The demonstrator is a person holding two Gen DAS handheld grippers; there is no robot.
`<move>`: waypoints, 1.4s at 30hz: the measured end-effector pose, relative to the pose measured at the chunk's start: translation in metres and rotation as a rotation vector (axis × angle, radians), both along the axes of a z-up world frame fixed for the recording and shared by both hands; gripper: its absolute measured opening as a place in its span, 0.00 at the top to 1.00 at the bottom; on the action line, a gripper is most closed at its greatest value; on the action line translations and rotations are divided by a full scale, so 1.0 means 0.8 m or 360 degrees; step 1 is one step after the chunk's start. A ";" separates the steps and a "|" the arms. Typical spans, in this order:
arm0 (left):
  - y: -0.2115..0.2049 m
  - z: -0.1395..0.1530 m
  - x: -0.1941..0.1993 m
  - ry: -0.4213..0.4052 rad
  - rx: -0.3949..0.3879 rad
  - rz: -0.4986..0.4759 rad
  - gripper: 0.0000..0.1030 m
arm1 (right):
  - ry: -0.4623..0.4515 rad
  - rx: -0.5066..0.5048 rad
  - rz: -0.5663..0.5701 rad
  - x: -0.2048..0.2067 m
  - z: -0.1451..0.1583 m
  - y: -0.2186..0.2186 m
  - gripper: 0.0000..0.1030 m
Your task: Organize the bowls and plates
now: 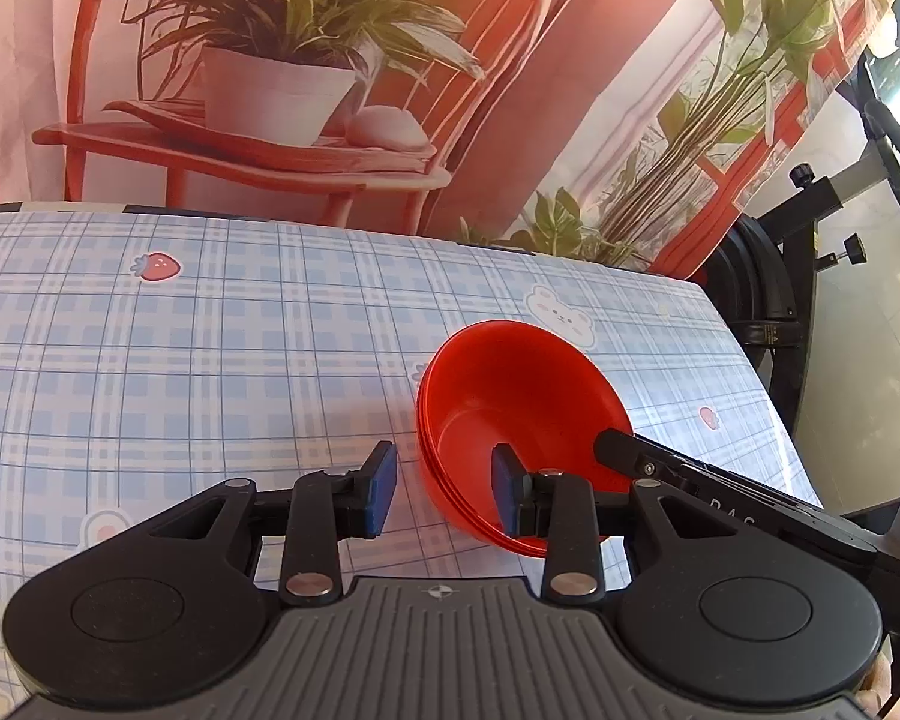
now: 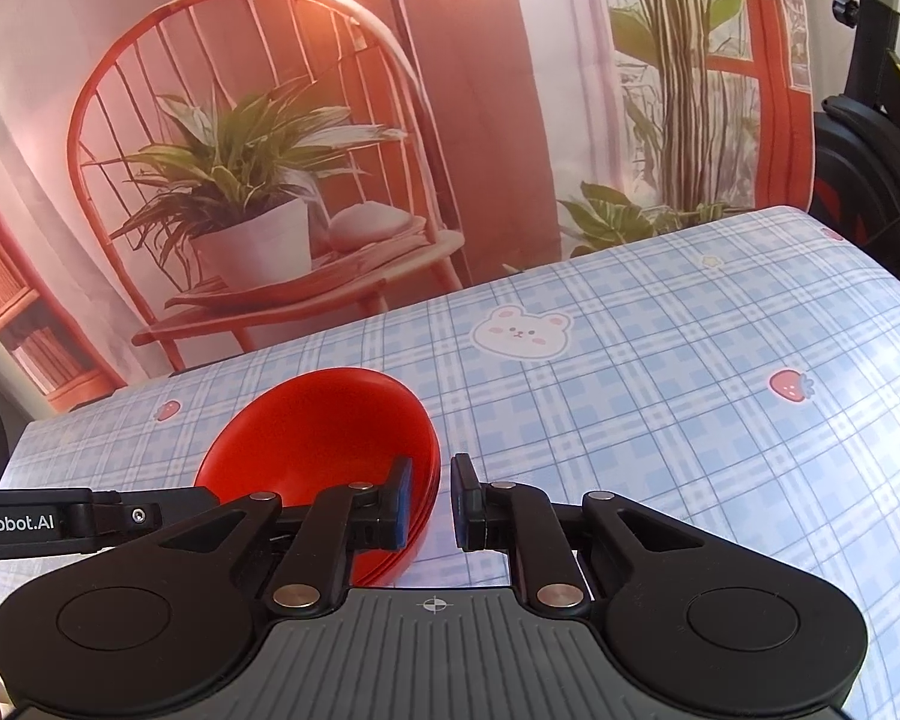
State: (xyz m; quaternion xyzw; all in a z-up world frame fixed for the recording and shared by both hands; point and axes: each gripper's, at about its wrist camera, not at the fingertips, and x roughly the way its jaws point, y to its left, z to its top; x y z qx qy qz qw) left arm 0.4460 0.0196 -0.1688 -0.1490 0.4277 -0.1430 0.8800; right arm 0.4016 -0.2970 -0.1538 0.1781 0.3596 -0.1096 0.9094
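Note:
A stack of red bowls [image 1: 510, 414] sits on the blue plaid tablecloth [image 1: 210, 360]. My left gripper [image 1: 444, 486] is open and straddles the stack's left rim: the right finger is inside the top bowl, the left finger outside. In the right wrist view the same red bowls [image 2: 324, 438] lie low and left of centre. My right gripper [image 2: 432, 501] is open and straddles the right rim, with the left finger inside the bowl and the right finger outside. Each gripper's black body shows in the other's view.
The tablecloth [image 2: 690, 420] has bear and strawberry prints. A printed backdrop of a red chair and potted plants [image 1: 282, 78] hangs behind the table. Black exercise equipment [image 1: 810, 252] stands past the table's right edge.

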 end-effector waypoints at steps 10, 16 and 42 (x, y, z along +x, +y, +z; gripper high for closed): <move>0.003 -0.018 0.012 0.0037 -0.0103 0.0065 0.67 | -0.0010 0.0184 -0.0024 0.005 -0.017 -0.014 0.86; 0.006 -0.027 0.015 0.0061 -0.0157 0.0090 0.68 | -0.0003 0.0199 -0.0019 0.010 -0.020 -0.014 0.87; 0.003 -0.021 0.012 0.0021 -0.0094 0.0065 0.84 | 0.0016 0.0197 0.0005 0.007 -0.014 -0.012 0.89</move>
